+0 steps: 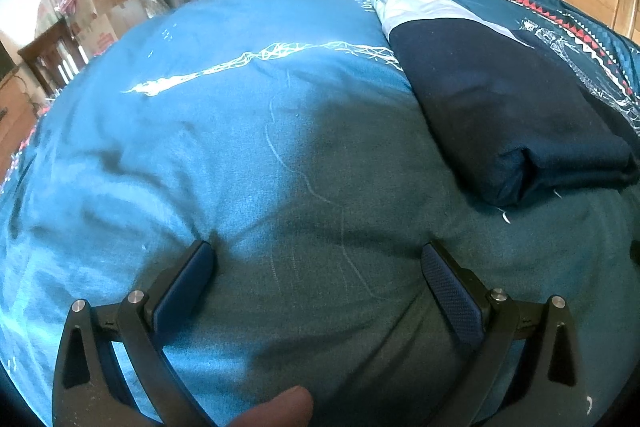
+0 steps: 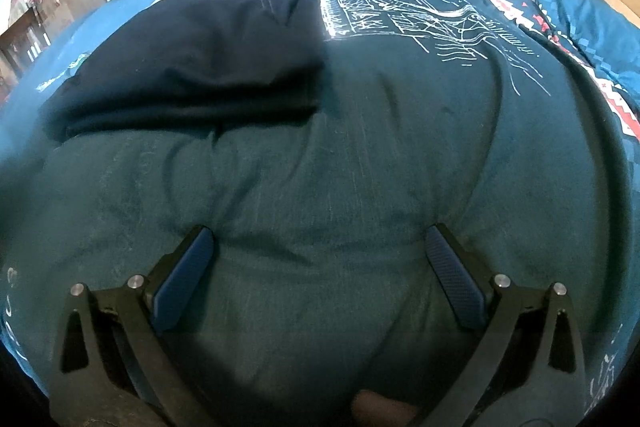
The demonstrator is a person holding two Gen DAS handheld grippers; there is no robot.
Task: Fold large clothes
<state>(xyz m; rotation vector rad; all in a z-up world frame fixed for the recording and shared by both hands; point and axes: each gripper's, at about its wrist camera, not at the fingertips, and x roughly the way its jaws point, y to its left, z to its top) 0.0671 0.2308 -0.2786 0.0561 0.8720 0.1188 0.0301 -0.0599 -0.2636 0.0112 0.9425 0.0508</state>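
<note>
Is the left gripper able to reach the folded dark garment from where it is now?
Probably yes. The left gripper is open and holds nothing, and only bare blue bedcover lies between it and the folded dark garment, which sits ahead and to its right. Nothing blocks the way.

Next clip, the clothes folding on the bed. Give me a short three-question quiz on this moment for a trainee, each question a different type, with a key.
1. True or false: the left gripper is shut on the navy garment.
2. What lies beneath the folded navy garment? A) a wooden table B) a teal bedspread C) a cardboard box
3. Fill in: the right gripper has its jaws ____ over the bedspread.

Key: 1 false, it is open and holds nothing; 2 B; 3 open.
</note>
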